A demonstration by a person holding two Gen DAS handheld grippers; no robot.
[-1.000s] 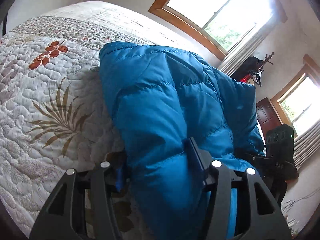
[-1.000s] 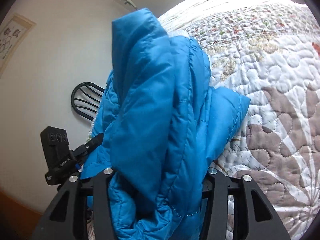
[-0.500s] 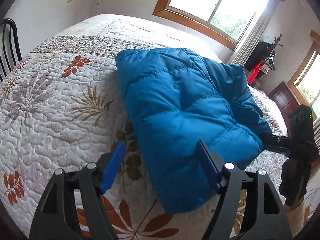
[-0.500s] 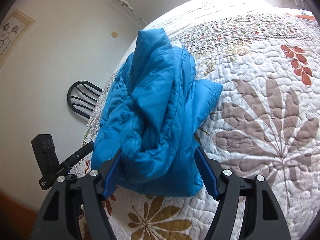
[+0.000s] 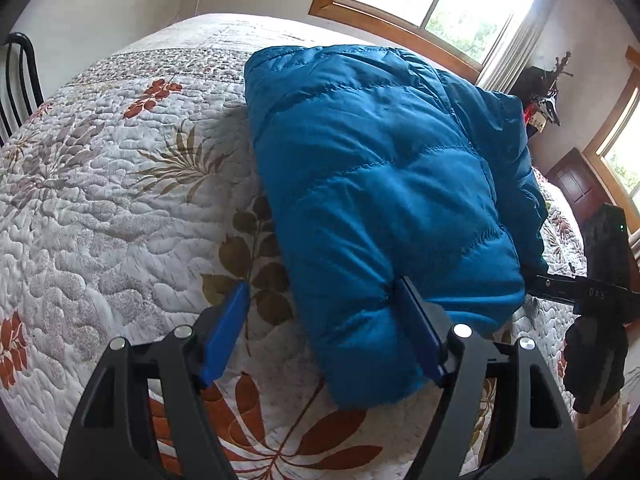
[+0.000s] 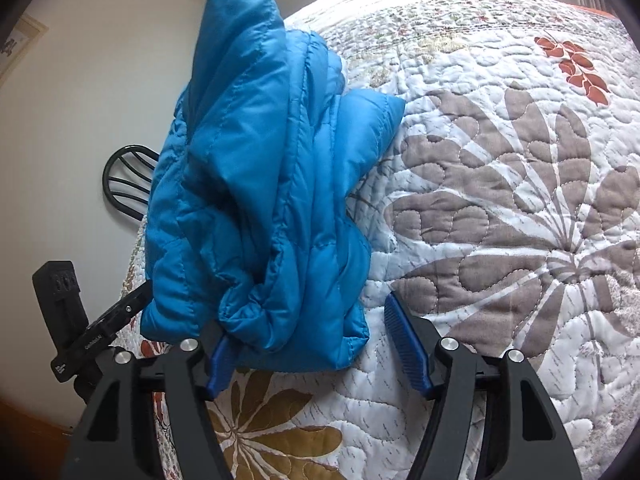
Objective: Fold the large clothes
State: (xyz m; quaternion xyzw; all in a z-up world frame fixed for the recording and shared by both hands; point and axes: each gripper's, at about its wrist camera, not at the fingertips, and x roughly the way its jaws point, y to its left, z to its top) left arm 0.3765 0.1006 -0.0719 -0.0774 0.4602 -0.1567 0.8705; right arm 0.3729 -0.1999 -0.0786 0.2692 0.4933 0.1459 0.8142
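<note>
A blue puffer jacket [image 5: 380,184] lies folded in a thick bundle on the quilted bed [image 5: 100,200]. My left gripper [image 5: 324,308] is open at its near end; the right fingertip [image 5: 416,316] touches the jacket's edge, the left one is over bare quilt. In the right wrist view the jacket [image 6: 256,184] is a rumpled heap with one part sticking up. My right gripper [image 6: 308,332] is open at its near edge, and the left fingertip [image 6: 220,356] sits under a fold.
The floral quilt [image 6: 500,200] spreads wide to the right of the jacket. A black chair [image 6: 128,180] stands by the wall past the bed. Windows [image 5: 432,0] and a dark door [image 5: 576,180] are at the far side. The other gripper [image 5: 596,292] shows at right.
Both grippers have opened and let go of the jacket, which dropped onto the bed. Both have drawn back a little toward its near edge.
</note>
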